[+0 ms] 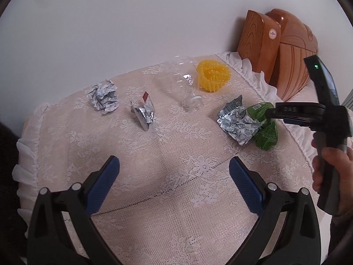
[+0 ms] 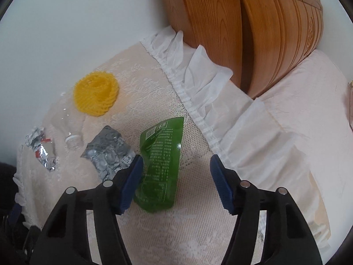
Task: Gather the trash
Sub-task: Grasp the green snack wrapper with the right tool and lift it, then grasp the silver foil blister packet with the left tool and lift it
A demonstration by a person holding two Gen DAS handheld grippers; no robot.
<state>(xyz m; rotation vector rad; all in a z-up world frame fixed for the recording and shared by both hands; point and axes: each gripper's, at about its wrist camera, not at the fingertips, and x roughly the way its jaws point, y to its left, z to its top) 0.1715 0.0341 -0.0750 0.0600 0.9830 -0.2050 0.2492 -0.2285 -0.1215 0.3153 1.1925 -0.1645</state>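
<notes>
Trash lies on a lace-covered table (image 1: 167,154). A green wrapper (image 2: 161,165) lies between the fingers of my open right gripper (image 2: 176,167), its left side against the left pad. It also shows in the left wrist view (image 1: 264,132). A silver foil wrapper (image 2: 108,152) lies beside it (image 1: 236,121). A clear plastic bottle (image 1: 189,88), a yellow foam net (image 1: 213,75), a small foil packet (image 1: 144,112) and crumpled paper (image 1: 104,97) lie farther back. My left gripper (image 1: 174,172) is open and empty above the near cloth.
A wooden object (image 2: 242,26) stands against the white wall at the back right. The cloth's white ruffled edge (image 2: 198,84) runs along the table's right side, with pale fabric (image 2: 297,119) beyond. A hand (image 1: 331,167) holds the right gripper.
</notes>
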